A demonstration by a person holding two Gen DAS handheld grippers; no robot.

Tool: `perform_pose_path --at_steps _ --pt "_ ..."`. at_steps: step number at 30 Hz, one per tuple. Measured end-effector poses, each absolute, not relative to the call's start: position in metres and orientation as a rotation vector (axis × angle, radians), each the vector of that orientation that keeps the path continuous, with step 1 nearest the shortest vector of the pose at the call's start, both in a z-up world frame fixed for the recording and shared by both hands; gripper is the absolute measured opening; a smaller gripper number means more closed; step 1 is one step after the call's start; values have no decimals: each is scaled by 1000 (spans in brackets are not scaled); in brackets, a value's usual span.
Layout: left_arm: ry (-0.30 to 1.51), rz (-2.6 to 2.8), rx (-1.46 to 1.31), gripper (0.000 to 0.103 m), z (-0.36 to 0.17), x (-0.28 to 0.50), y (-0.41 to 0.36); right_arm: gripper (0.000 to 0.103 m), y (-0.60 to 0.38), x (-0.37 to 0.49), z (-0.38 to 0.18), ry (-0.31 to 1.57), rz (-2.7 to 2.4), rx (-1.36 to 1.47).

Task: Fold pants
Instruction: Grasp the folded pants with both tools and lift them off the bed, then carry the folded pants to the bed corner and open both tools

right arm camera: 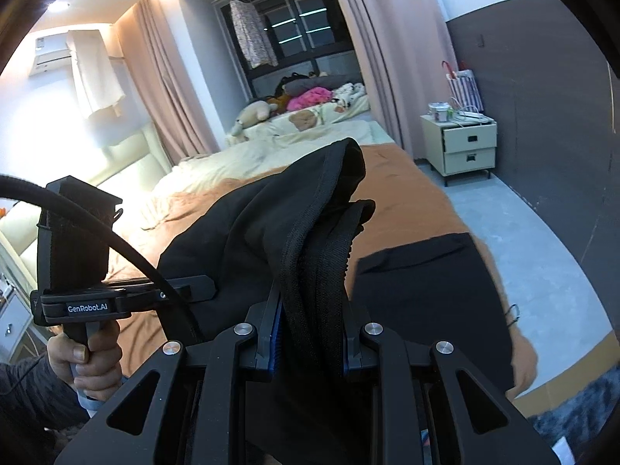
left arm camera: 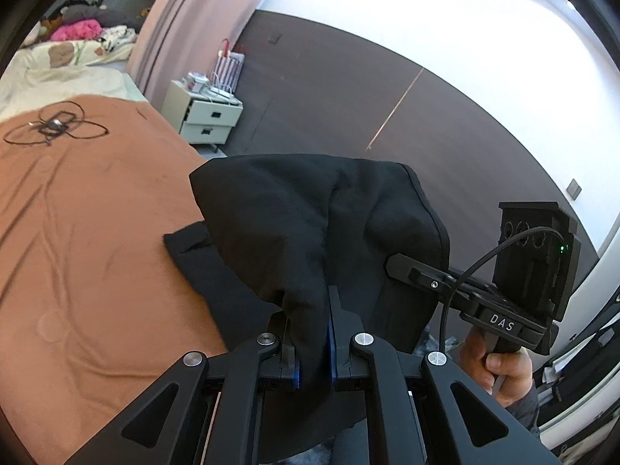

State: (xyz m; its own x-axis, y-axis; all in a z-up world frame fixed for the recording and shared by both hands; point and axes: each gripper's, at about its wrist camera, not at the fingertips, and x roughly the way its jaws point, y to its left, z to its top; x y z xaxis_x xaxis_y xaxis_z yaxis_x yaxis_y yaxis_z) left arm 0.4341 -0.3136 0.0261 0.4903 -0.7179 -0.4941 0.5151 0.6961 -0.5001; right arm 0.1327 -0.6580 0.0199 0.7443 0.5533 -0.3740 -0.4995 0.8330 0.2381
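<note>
The black pants (left arm camera: pixel 294 213) hang bunched and lifted above the orange blanket (left arm camera: pixel 97 232) on the bed. My left gripper (left arm camera: pixel 310 304) is shut on a fold of their fabric. To its right, my right gripper (left arm camera: pixel 397 265) bites into the same bunch, with a hand (left arm camera: pixel 503 364) on its handle. In the right wrist view the right gripper (right arm camera: pixel 310 302) is shut on the ribbed waistband of the pants (right arm camera: pixel 248 232). The left gripper (right arm camera: pixel 205 286) reaches into the cloth from the left. A lower part of the pants (right arm camera: pixel 426 290) still lies flat on the blanket (right arm camera: pixel 407 193).
A looped black cable (left arm camera: pixel 54 126) lies on the blanket at far left. A cream nightstand (right arm camera: pixel 461 147) stands beside the bed against the dark wall. Plush toys and clothes (right arm camera: pixel 310 97) are piled at the bed's far end. Grey floor (right arm camera: pixel 523 252) runs along the bed's right side.
</note>
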Motion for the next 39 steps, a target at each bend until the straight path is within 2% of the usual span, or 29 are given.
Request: perform_pose_path --at_steps 12,24,25,26,27,28,29,30,39 --pt "837 -774 -336 10 -34 506 -357 19 -644 172 17 530 522 68" --pt "883 -777 -395 10 -82 573 -363 20 -606 221 28 610 461 -33" --pt "886 -776 -398 11 -86 579 -364 22 -604 224 27 613 452 -42" --pt "894 -768 -391 12 -90 584 -366 30 -600 230 28 618 414 -59" --pt "913 -752 -382 24 -96 589 -368 47 -597 236 27 626 366 -71" --pt "951 -729 -385 40 -106 595 -369 56 -595 242 26 641 279 -79" --pt "989 -711 -409 47 -116 600 -367 67 -596 244 24 647 239 -73" --pt "1015 -697 -440 52 -124 601 -362 67 -598 243 23 652 219 -50" --pt "1012 -677 -407 52 -128 586 -352 67 -600 183 26 641 268 56"
